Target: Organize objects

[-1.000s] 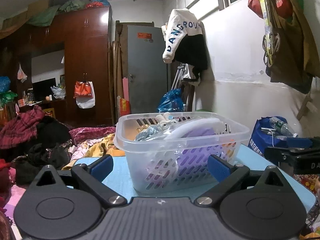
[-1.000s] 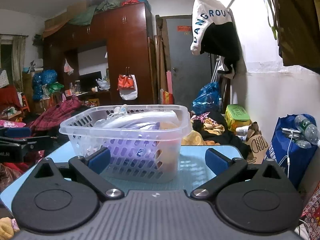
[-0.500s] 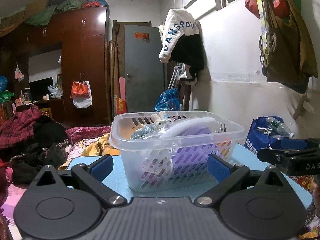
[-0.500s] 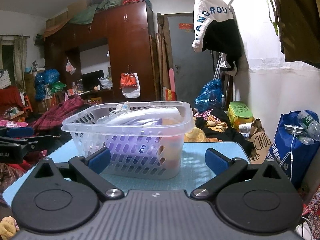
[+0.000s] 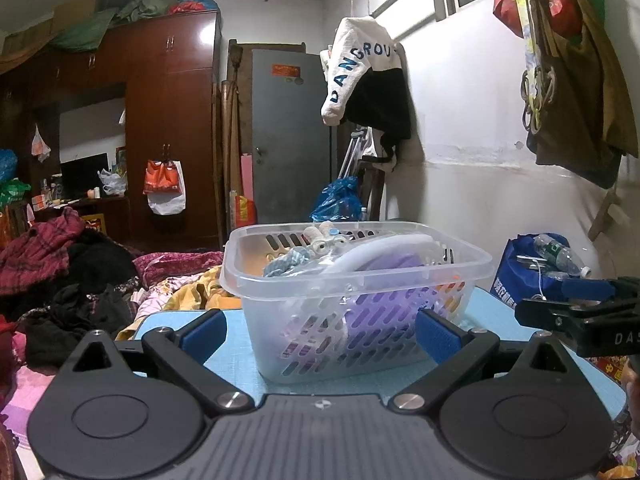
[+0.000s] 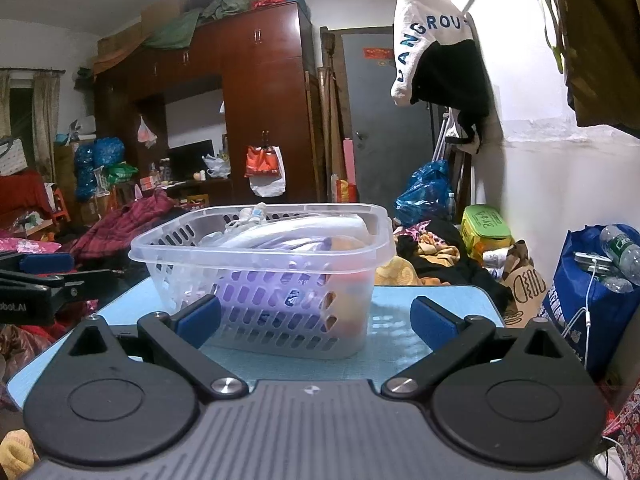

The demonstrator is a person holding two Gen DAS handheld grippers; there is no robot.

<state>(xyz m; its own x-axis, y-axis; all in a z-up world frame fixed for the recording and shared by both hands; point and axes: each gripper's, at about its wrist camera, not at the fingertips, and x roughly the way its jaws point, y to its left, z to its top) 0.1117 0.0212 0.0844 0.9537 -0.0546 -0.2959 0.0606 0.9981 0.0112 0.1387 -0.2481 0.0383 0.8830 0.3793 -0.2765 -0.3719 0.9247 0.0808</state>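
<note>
Our left gripper [image 5: 320, 330] and right gripper [image 6: 316, 316] both stand wide apart and empty. We count two grippers and one clear slotted basket [image 5: 356, 276], resting on the blue table [image 6: 432, 300]. It sits just ahead of each gripper, apart from the fingers. Inside we see a purple item [image 5: 384, 268], a white curved piece [image 5: 376, 250] and some small pieces we cannot make out.

full basket [image 6: 260, 248] on blue table [image 6: 400, 344]
</note>
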